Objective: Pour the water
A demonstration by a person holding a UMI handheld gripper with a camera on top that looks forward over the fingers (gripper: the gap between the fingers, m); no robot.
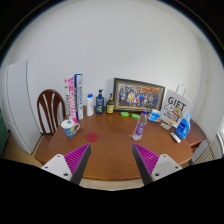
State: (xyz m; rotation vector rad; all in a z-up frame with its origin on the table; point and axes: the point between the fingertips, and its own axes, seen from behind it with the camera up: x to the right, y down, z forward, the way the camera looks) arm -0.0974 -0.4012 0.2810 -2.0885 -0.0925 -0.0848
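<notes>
the gripper (111, 160) is spread wide and holds nothing, so pouring looks not yet begun: grasping, lifting and tipping all remain. beyond its fingers on the tabletop (105, 150) stands one small water bottle (140, 127), one cup (69, 128) well apart from it, two bottles (94, 103) at the wall, one framed picture (138, 96), one gift bag (174, 107).

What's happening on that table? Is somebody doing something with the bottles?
A person is holding a gripper over a round wooden table. Its two fingers are open and hold nothing. Far ahead of them stands a small bottle, with a cup off to the left. A framed picture leans at the back by the wall. No pouring has started yet.
</notes>
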